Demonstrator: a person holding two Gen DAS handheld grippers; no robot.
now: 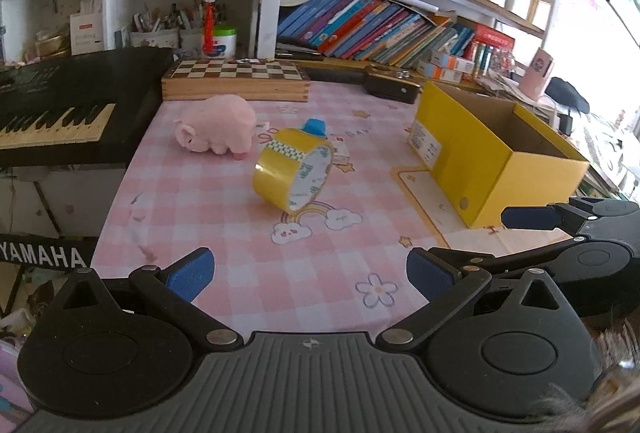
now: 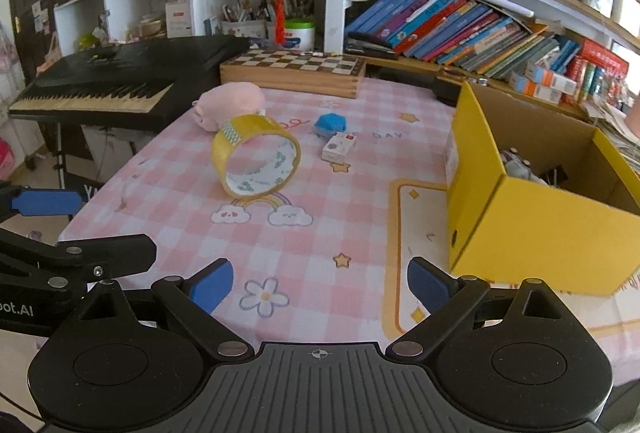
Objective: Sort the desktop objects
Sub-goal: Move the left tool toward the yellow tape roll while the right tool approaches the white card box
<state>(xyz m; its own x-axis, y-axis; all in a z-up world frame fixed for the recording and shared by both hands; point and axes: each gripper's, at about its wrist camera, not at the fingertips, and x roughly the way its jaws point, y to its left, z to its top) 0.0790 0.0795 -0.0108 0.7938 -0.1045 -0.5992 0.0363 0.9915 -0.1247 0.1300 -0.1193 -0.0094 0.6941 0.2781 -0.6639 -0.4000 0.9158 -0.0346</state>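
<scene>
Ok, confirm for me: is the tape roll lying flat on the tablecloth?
No. The tape roll stands on its edge on the tablecloth, its open core facing the camera.

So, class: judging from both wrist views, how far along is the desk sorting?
Done: something small and grey already lies in the open yellow cardboard box. In hand: nothing; the left tool and right tool are both open and empty. Left on the pink checked tablecloth: the yellow tape roll, pink plush pig, small blue object and small white box.
</scene>
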